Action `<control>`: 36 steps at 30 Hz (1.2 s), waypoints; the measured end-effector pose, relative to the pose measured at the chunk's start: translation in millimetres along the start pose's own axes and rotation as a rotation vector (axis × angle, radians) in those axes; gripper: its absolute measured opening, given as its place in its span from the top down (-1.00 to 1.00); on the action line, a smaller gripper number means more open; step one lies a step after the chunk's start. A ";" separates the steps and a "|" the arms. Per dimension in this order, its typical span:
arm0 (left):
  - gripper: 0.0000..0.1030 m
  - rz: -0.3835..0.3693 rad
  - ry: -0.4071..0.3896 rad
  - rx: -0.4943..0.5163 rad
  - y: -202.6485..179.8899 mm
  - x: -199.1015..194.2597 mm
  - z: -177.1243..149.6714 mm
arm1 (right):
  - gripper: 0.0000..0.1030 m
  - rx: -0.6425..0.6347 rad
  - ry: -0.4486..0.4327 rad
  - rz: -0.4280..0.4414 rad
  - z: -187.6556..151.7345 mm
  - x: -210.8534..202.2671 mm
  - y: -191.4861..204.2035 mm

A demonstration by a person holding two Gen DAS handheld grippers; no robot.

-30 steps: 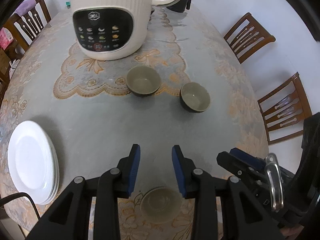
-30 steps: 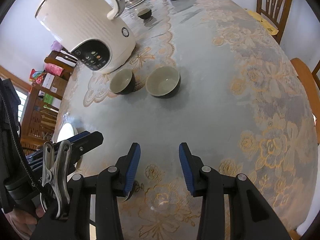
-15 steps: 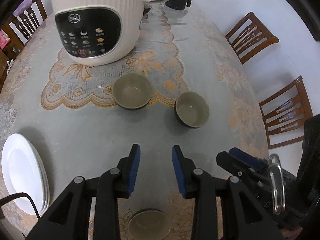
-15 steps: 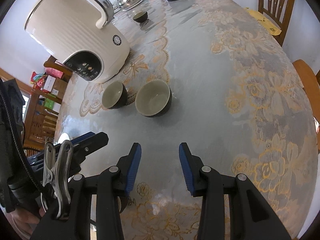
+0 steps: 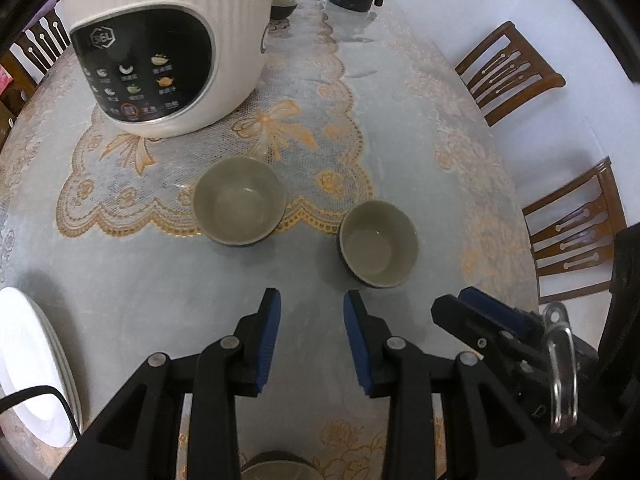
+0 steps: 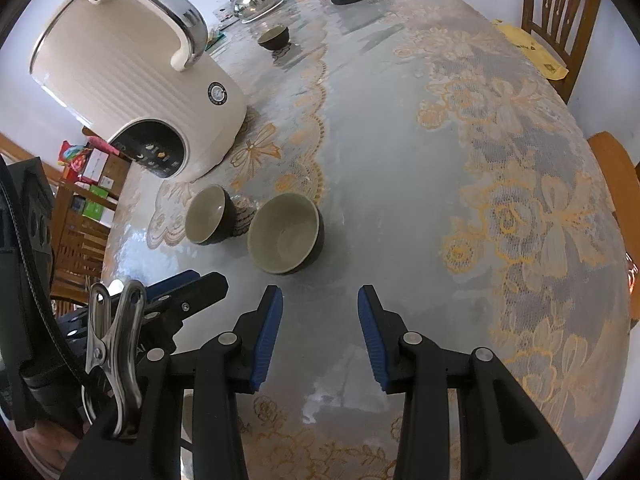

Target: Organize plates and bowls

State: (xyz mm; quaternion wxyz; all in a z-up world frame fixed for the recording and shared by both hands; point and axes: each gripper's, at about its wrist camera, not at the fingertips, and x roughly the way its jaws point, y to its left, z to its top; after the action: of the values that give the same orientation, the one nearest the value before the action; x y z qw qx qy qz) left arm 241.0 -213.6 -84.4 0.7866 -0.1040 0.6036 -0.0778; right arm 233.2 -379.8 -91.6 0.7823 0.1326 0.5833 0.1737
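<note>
With jaws parted and nothing between them, left gripper (image 5: pixel 311 300) and right gripper (image 6: pixel 320 294) side by side above the table (image 6: pixel 400 184). Just beyond: two dark bowls (image 5: pixel 239 201) (image 5: pixel 378 244), upright, near each other, apart. Far left, rice cooker (image 5: pixel 160 40). Near left, stacked white plates (image 5: pixel 28 364).

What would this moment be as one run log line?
left gripper: open, empty | right gripper: open, empty | two bowls: apart, upright | plates: stacked
</note>
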 end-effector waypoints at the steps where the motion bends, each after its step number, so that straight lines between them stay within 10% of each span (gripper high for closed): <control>1: 0.34 -0.002 0.002 -0.001 -0.1 1.9 1.9 | 0.21 -0.002 -0.001 0.002 2.1 0.9 -0.5; 27: 0.38 -0.057 0.030 -0.008 -1.7 30.2 24.5 | 0.67 -0.010 0.044 0.039 34.5 42.0 -2.8; 36: 0.77 -0.110 0.049 -0.007 -3.3 33.9 26.3 | 0.73 0.015 0.057 0.064 35.0 48.0 -1.9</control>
State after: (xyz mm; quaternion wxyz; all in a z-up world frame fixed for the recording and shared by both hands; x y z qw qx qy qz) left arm 275.3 -223.4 -108.7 0.7659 -0.1376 0.6162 -0.1213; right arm 279.4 -361.3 -124.1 0.7584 0.1521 0.6021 0.1982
